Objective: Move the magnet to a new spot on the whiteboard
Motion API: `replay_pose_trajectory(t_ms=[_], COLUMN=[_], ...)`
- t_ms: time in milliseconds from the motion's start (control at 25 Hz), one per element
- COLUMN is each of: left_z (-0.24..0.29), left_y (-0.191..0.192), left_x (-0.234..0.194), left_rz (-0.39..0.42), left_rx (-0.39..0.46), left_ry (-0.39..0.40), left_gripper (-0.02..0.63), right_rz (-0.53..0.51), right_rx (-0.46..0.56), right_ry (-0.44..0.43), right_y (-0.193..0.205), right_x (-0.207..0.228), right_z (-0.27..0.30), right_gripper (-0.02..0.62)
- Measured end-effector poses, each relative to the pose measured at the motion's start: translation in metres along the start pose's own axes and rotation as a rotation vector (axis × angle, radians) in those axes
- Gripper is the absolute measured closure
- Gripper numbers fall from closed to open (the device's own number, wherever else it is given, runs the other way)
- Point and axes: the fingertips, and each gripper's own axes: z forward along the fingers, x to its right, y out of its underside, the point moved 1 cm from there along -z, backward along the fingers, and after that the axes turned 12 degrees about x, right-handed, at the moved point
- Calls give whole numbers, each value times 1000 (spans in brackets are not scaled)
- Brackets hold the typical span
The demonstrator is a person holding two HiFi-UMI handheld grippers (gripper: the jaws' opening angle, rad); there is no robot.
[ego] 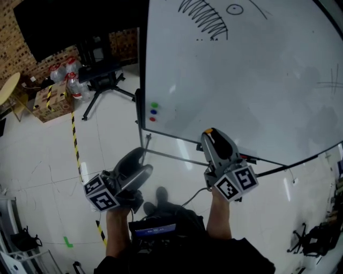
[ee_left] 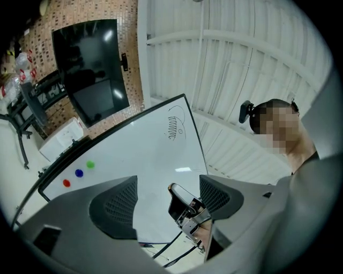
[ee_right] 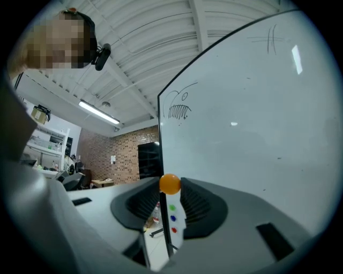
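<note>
**Orange magnet in transit: picked up, not yet placed**

Head view. The whiteboard (ego: 241, 80) is seen from above, with a marker sketch (ego: 206, 16) near its top. A green magnet (ego: 154, 105), a blue magnet (ego: 154, 112) and a red magnet (ego: 153, 119) are set in a short column near its lower left corner. The right gripper (ego: 210, 132) is raised before the lower edge of the board, with the orange magnet (ego: 209, 130) at its tip. The left gripper (ego: 136, 160) is held low, apart from the board.

Left gripper view. The jaws are spread and nothing is held between them. Only the board and the other gripper are seen beyond the gap.

Right gripper view. The jaws are pressed onto the orange magnet, which is pinched at their tips. The board is seen nearly edge-on just beside it. Contact between magnet and board cannot be told.

Progress. The pick-up is judged done. Carrying the magnet to a bare part of the board, seating it and releasing it are judged outstanding.
</note>
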Motion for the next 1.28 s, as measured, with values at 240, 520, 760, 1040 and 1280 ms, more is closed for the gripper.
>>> replay_pose_trajectory(t_ms=[240,520,760,1040,1280], left_z=[17,42,50,54,35], left_y=[-15,-23,-26,-36,-69], left_x=[-21,-42,-54,-62,-72], left_rz=[52,99,124,98,50], left_rx=[11,13,11,-7,-54], left_ry=[-56,-98,-132,-99,-45], left_gripper=[252,252,252,252,252], right_rz=[30,74,106,82,53], right_rx=[16,33,34,37,49], right_ry=[-53,-105,-132,-91,17], right_y=[9,20,31,29,32], right_x=[15,38,48,48,29], right_z=[38,72,88,94,102], right_gripper=[448,448,446,446,446])
